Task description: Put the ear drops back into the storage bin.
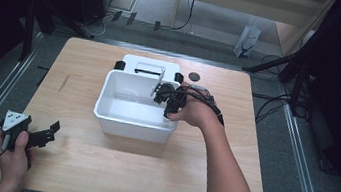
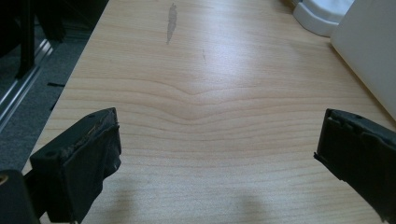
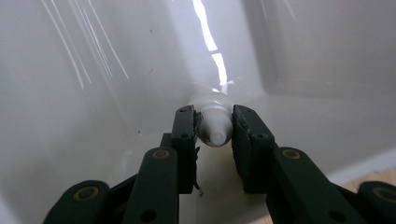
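Pinching a small white bottle-like piece (image 3: 214,122) between its two black jaws, the right gripper (image 3: 214,133) reaches down inside the white bin (image 1: 106,109), close to its inner wall. The piece points its narrow end back toward the camera, and the jaws close on its neck, probably because that is the slimmest part to grip. Whether it is being lifted out or set down cannot be judged from this moment.

Farther out, the high view places that gripper (image 1: 170,103) at the bin's right side, the person's hand (image 1: 195,112) arched over the rim. The white piece itself is too small to make out there. Behind the bin a second white object (image 1: 150,67) and a small dark disc (image 1: 193,76) lie on the wooden table (image 1: 122,175).

The left gripper (image 1: 41,136) rests well apart, near the table's left front corner. Its own view shows the jaws spread wide over bare wood (image 2: 201,116), holding nothing, apparently waiting.
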`<move>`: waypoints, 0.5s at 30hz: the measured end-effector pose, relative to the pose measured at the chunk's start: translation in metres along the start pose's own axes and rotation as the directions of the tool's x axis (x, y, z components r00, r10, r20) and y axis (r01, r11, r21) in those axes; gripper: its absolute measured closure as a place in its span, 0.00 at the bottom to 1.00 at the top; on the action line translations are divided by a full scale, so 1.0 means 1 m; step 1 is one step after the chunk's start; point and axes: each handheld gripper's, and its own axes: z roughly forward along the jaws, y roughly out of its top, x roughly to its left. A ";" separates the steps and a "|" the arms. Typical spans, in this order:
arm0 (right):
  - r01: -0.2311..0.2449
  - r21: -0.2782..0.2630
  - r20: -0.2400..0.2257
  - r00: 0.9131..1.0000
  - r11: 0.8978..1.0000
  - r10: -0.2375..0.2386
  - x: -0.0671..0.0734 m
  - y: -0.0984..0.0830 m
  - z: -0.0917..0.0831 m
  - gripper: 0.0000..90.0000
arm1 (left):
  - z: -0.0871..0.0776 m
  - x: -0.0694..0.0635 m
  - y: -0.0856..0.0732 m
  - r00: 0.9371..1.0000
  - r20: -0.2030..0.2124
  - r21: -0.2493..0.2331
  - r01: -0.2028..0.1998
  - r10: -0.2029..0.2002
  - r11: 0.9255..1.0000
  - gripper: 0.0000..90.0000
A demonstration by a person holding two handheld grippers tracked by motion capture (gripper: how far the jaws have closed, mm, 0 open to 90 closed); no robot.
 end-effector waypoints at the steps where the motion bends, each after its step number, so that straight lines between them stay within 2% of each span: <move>1: 0.004 0.007 -0.001 1.000 1.000 -0.004 0.001 0.000 0.002 0.80 | 0.000 0.000 0.000 1.000 0.000 0.000 0.000 0.000 1.000 0.01; 4: 0.018 0.012 -0.005 1.000 1.000 -0.018 0.002 0.000 0.007 0.80 | 0.000 0.000 0.000 1.000 0.002 -0.001 0.000 0.000 1.000 0.01; 5: 0.039 0.019 0.000 0.999 0.999 -0.039 0.003 0.000 0.011 0.80 | 0.000 0.000 0.000 1.000 0.002 -0.002 0.001 -0.001 1.000 0.01; 7: 0.041 0.028 0.014 0.999 0.999 -0.041 0.003 0.001 0.012 0.80 | 0.000 0.000 0.000 1.000 0.001 0.000 0.001 -0.001 1.000 0.01; 15: 0.040 0.037 0.001 0.999 0.999 -0.040 0.003 0.000 0.015 0.80 | 0.000 0.000 0.000 1.000 0.001 -0.001 -0.002 0.002 1.000 0.01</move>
